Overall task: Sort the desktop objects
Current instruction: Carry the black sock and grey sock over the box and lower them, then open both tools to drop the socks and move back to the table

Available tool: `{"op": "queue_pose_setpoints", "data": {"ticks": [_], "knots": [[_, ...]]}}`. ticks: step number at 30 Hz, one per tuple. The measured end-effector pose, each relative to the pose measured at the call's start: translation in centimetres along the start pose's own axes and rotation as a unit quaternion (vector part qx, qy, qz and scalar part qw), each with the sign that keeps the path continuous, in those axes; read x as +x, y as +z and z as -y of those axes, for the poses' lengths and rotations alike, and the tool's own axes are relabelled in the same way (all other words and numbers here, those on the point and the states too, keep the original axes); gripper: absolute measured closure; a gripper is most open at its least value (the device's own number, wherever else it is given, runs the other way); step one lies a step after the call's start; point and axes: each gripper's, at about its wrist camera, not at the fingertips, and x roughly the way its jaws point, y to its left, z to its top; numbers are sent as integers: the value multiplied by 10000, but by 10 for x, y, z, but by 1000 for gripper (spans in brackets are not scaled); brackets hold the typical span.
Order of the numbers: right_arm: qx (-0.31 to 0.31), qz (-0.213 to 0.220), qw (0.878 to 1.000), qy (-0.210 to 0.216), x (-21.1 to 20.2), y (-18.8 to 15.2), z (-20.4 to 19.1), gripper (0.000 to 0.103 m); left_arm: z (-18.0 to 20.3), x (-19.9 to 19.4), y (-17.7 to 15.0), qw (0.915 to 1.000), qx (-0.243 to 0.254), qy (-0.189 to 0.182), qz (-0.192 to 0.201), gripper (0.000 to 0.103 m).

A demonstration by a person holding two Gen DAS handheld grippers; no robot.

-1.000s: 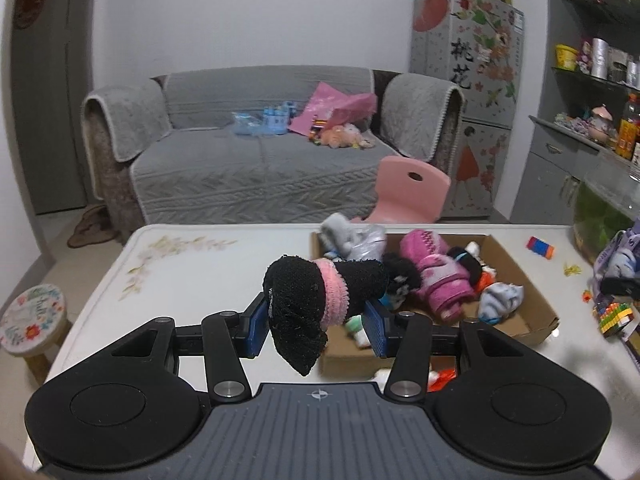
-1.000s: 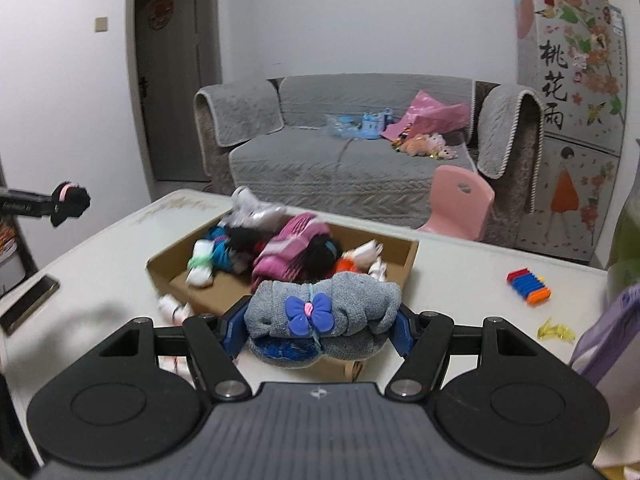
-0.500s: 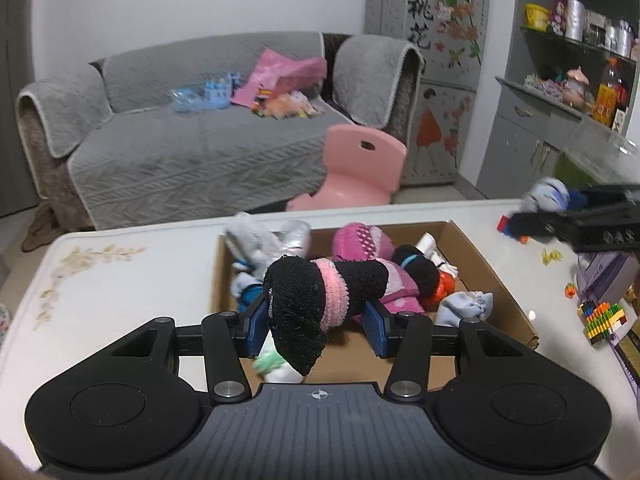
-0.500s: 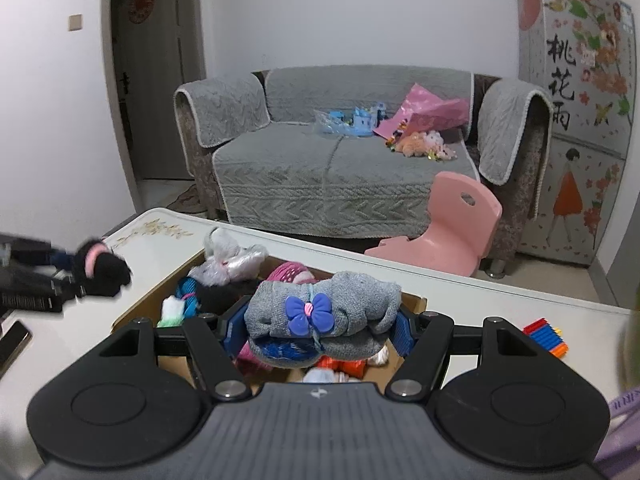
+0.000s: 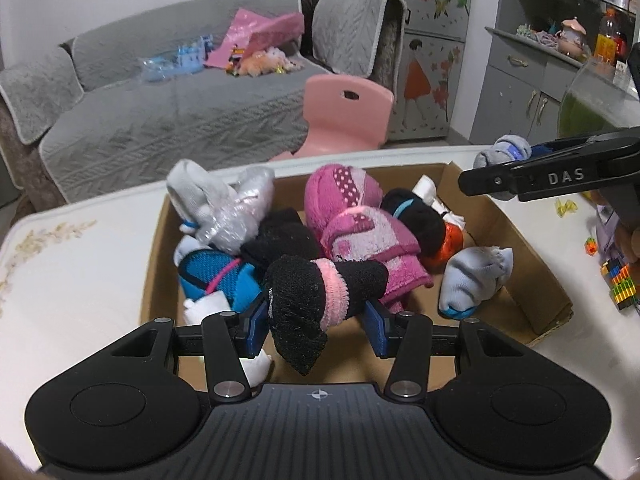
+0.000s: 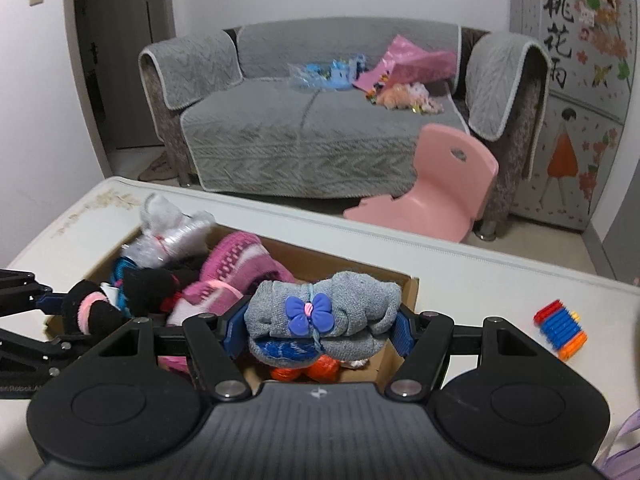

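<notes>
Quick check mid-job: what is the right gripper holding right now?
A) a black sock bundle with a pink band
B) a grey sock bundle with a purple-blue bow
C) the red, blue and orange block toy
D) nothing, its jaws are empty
B: in the right wrist view the right gripper is clamped on the grey sock bundle with its bow, above the cardboard box.

Both wrist cameras look steeply down, close above the shared cardboard box [image 5: 532,240].
</notes>
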Motion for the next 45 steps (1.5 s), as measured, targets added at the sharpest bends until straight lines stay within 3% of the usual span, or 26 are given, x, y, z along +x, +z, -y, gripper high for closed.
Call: {"op": "queue_pose_setpoints", "data": {"ticks": [24,35,37,40,45], "knots": [[-125,-542,9983,-173,46,-13,0,37,-2,41,-18,9984,-72,-197,-531,46],[-74,-443,9988,-210,43,-18,-1,35,3,35,-20,9990,7,-121,-440,38],[-80,-368,9990,-234,40,-16,-2,31,2,31,-19,9993,18,-89,-364,27],[-33,-240,9995,-222,31,-15,1,22,3,21,-19,9997,49,-77,-205,25],[16,-22,9998,-211,14,-11,4,21,1,-2,-18,9998,40,-189,-35,25]]}}
